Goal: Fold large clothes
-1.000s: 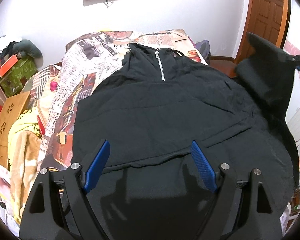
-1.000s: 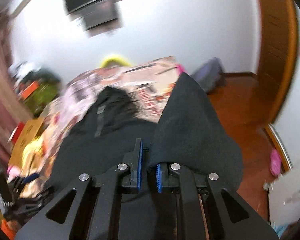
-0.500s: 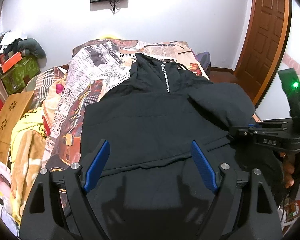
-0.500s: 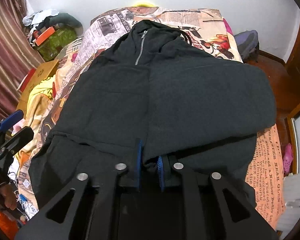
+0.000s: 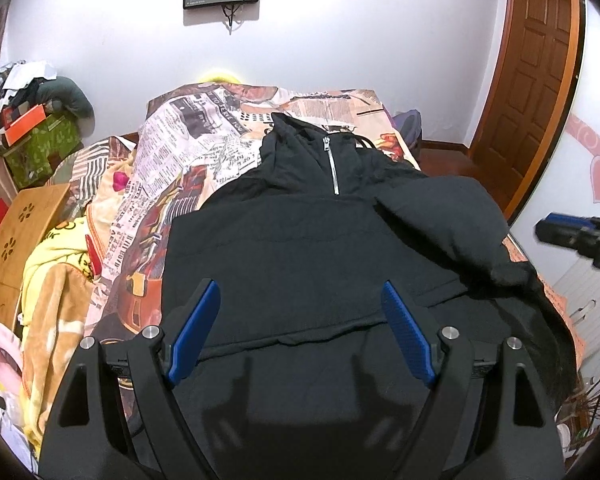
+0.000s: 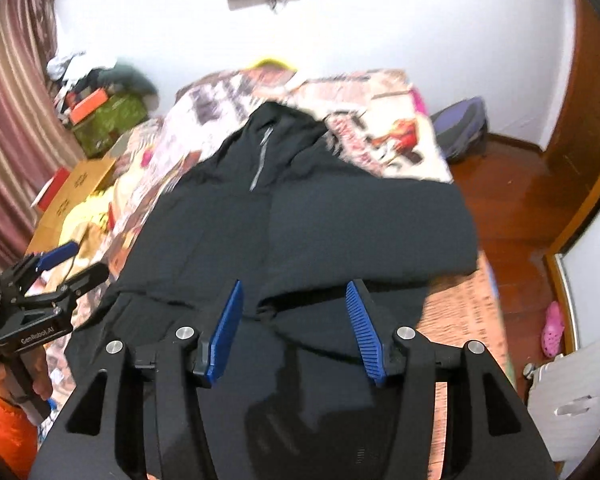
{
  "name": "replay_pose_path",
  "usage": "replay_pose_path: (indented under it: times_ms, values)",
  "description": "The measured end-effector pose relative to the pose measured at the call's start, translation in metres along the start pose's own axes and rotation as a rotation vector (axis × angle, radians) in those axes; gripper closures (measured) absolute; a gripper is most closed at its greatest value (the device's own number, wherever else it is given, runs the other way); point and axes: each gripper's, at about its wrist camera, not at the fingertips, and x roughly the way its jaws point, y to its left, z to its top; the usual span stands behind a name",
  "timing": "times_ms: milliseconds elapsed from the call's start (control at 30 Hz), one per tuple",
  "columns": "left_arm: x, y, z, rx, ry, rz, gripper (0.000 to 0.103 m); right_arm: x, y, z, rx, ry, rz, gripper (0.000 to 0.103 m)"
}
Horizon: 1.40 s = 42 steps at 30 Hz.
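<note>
A large black hooded jacket [image 5: 300, 248] with a silver zipper [image 5: 332, 168] lies front up on the bed, hood at the far end; it also shows in the right wrist view [image 6: 300, 232]. Its right sleeve [image 5: 444, 220] lies folded across the body, and shows in the right wrist view [image 6: 372, 232]. My left gripper [image 5: 300, 328] is open and empty above the jacket's hem. My right gripper [image 6: 294, 324] is open and empty just above the sleeve's cuff end. The right gripper shows at the right edge of the left wrist view [image 5: 572, 232]; the left one at the left of the right wrist view [image 6: 52, 276].
The bed has a newspaper-print sheet [image 5: 188, 152]. Yellow and orange blankets [image 5: 48, 280] and a wooden box [image 5: 16, 232] lie to the left. A green box [image 5: 40, 140] stands at the far left. A wooden door [image 5: 540, 80] and bare floor [image 6: 512, 200] are to the right.
My right gripper carried the sleeve over the jacket's body, laid it down, opened and let go. It has drawn back. My left gripper stayed open over the hem.
</note>
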Motion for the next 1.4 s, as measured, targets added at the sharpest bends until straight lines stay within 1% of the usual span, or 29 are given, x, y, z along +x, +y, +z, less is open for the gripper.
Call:
replay_pose_path:
  times_ms: [133,233,300,367,467,567,633,700,800,900,967,1000,1033,1100,1233,1267,1400]
  values:
    - [0.002,-0.002,0.003,-0.006,-0.004,-0.007,0.021,-0.004,-0.028,0.005,0.099,-0.042,-0.02,0.053]
    - [0.005,-0.005,0.004,-0.006,-0.001,-0.01,0.021,0.004,-0.059,0.006,0.223,-0.046,-0.016,0.053]
    - [0.009,-0.007,0.004,-0.006,0.004,-0.005,0.021,0.012,-0.076,0.002,0.302,-0.025,-0.001,0.053]
    - [0.014,-0.007,0.003,-0.009,0.011,0.009,0.021,0.026,-0.092,-0.004,0.397,0.007,0.032,0.053]
    - [0.021,-0.004,0.002,-0.029,0.028,0.008,0.021,0.051,-0.115,-0.016,0.531,0.065,0.091,0.053]
    - [0.028,0.001,0.001,-0.06,0.048,-0.003,0.021,0.073,-0.128,-0.021,0.613,0.099,0.117,0.053]
    - [0.033,0.003,0.001,-0.075,0.059,0.0,0.021,0.087,-0.131,-0.021,0.643,0.121,0.126,0.053]
    - [0.036,0.006,0.0,-0.083,0.065,0.004,0.021,0.093,-0.133,-0.019,0.665,0.121,0.144,0.053]
    - [0.041,0.009,-0.001,-0.091,0.074,0.01,0.021,0.104,-0.135,-0.013,0.673,0.124,0.153,0.053]
    - [0.044,0.012,-0.002,-0.097,0.081,0.015,0.021,0.111,-0.134,-0.007,0.654,0.137,0.131,0.053]
    - [0.045,0.013,-0.004,-0.1,0.083,0.017,0.021,0.111,-0.13,-0.004,0.612,0.143,0.102,0.055]
    - [0.045,0.014,-0.004,-0.101,0.084,0.016,0.021,0.109,-0.128,-0.002,0.592,0.138,0.08,0.062]
    - [0.045,0.014,-0.004,-0.102,0.084,0.016,0.021,0.104,-0.124,-0.001,0.565,0.127,0.054,0.073]
    - [0.044,0.016,-0.005,-0.101,0.083,0.018,0.021,0.096,-0.12,0.003,0.529,0.1,0.05,0.088]
    - [0.04,0.017,-0.006,-0.096,0.072,0.021,0.021,0.065,-0.101,0.017,0.427,0.005,0.019,0.092]
    - [0.037,0.018,-0.006,-0.094,0.067,0.023,0.021,0.062,-0.097,0.022,0.409,-0.005,0.02,0.092]
    - [0.026,0.021,-0.005,-0.089,0.042,0.029,0.021,0.042,-0.065,0.041,0.303,-0.057,0.061,0.093]
